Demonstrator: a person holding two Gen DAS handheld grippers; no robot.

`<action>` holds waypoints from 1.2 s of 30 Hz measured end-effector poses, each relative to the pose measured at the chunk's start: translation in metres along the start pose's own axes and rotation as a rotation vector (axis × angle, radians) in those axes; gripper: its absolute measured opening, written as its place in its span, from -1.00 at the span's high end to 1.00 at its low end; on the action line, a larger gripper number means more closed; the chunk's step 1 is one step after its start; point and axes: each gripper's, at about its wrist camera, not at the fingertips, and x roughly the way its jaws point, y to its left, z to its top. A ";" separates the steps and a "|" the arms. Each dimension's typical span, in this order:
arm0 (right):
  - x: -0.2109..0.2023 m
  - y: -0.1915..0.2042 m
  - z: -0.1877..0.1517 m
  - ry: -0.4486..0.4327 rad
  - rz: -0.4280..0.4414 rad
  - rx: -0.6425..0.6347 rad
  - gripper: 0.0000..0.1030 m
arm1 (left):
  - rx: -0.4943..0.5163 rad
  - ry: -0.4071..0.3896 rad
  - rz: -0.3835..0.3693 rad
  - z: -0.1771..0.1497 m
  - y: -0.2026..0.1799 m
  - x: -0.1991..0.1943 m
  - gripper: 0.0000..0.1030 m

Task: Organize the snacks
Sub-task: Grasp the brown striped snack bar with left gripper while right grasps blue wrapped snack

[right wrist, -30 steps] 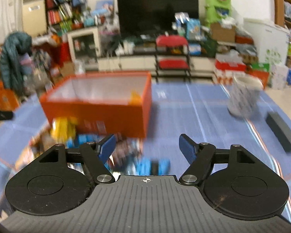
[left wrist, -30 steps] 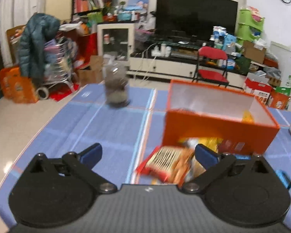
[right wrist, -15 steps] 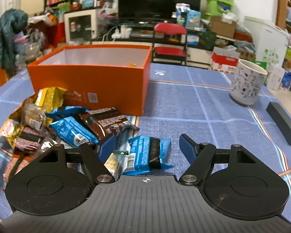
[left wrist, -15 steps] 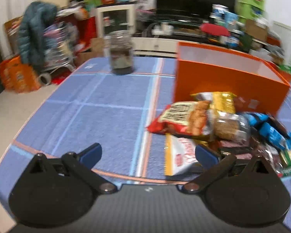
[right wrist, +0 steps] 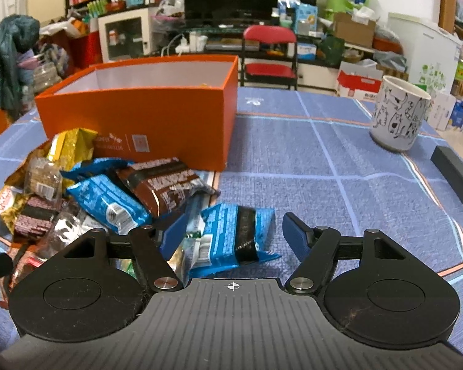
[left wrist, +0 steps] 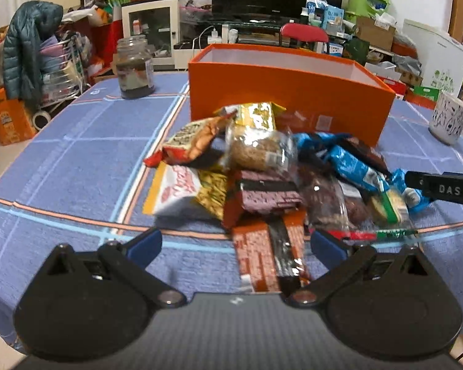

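A pile of wrapped snacks (left wrist: 262, 166) lies on the blue cloth in front of an open orange box (left wrist: 287, 92). My left gripper (left wrist: 234, 243) is open and low over the pile's near edge. An orange-and-brown bar (left wrist: 268, 259) lies between its fingers, untouched. In the right wrist view the box (right wrist: 139, 114) stands at back left. My right gripper (right wrist: 233, 231) straddles a blue packet (right wrist: 231, 234) at the pile's right end. Its jaws are closing, and the pads stand clear of the wrapper. A black part marked DAS (left wrist: 441, 188) reaches in at the left view's right edge.
A glass jar (left wrist: 135, 67) with dark contents stands at the table's far left. A white patterned mug (right wrist: 398, 114) sits at the right, with a flat black block (right wrist: 456, 175) beside it. The table's edge curves off to the left, and room clutter lies beyond.
Both grippers have sunk toward the table. The left one swung right from the bare cloth onto the snack pile. The right one settled over the blue packet and its jaws narrowed slightly.
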 end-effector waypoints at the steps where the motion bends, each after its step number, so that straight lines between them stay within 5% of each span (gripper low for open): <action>1: 0.002 0.001 -0.001 0.009 0.001 0.000 -0.14 | 0.004 0.006 0.002 -0.001 -0.002 0.001 -0.97; 16: 0.031 -0.018 -0.004 0.127 -0.014 0.085 0.10 | 0.004 0.014 0.013 -0.002 -0.009 0.009 -0.97; 26: 0.031 -0.016 -0.006 0.138 -0.028 0.056 0.09 | 0.019 0.010 0.025 -0.005 -0.012 0.013 -0.97; 31: 0.030 -0.017 -0.004 0.141 -0.024 0.056 0.08 | 0.029 0.100 0.024 -0.009 -0.017 0.031 -0.99; 36: 0.029 -0.016 -0.005 0.145 -0.022 0.056 0.08 | 0.018 0.097 0.048 -0.006 -0.020 0.035 -0.93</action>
